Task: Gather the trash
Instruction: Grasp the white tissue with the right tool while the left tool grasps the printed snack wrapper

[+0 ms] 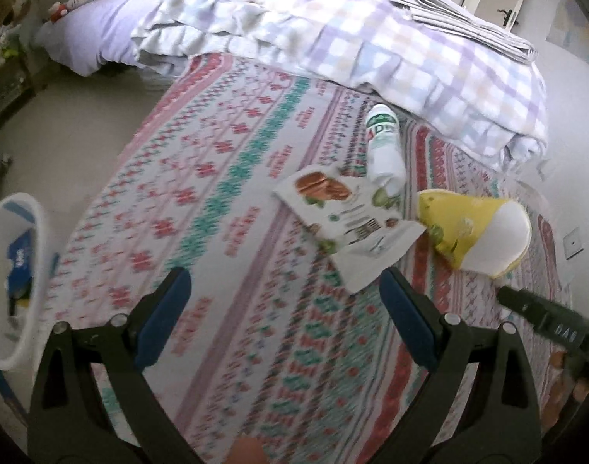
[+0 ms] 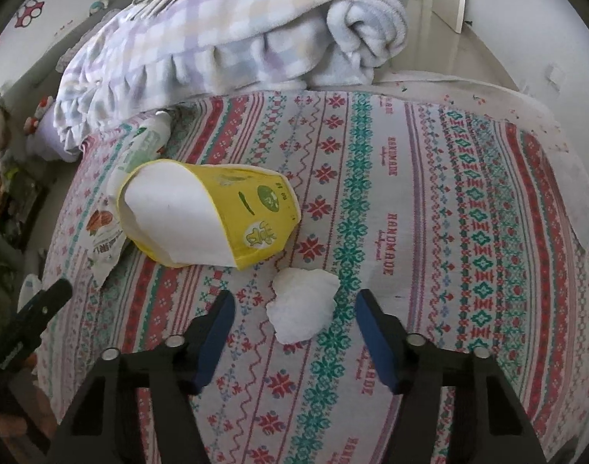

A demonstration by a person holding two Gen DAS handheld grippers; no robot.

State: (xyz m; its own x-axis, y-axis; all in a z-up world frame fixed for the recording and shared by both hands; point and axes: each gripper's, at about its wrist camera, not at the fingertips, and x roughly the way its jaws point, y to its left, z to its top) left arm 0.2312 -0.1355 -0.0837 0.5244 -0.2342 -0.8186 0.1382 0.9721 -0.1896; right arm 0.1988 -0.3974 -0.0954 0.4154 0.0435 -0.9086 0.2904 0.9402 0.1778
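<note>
Right tongs [image 2: 294,324] hang part-open over a crumpled tissue [image 2: 303,306] on the bed [image 2: 429,212], pads clear of it; yellow cup [image 2: 209,212] lies just beyond; left tongs [image 1: 286,309] wide open, empty

Tissue wad [image 2: 302,305] before cup [image 2: 213,212]; bottle [image 2: 143,147] seemingly behind.

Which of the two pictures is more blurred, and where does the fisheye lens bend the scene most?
Left wrist view: motion blur smears the bedsheet pattern and the white bin at the left edge. Right wrist view: sharper, the crumpled tissue and the yellow cup have clear edges. Both views: straight stripes curve toward the dark round border; the light is soft daylight, without strong glare.
</note>
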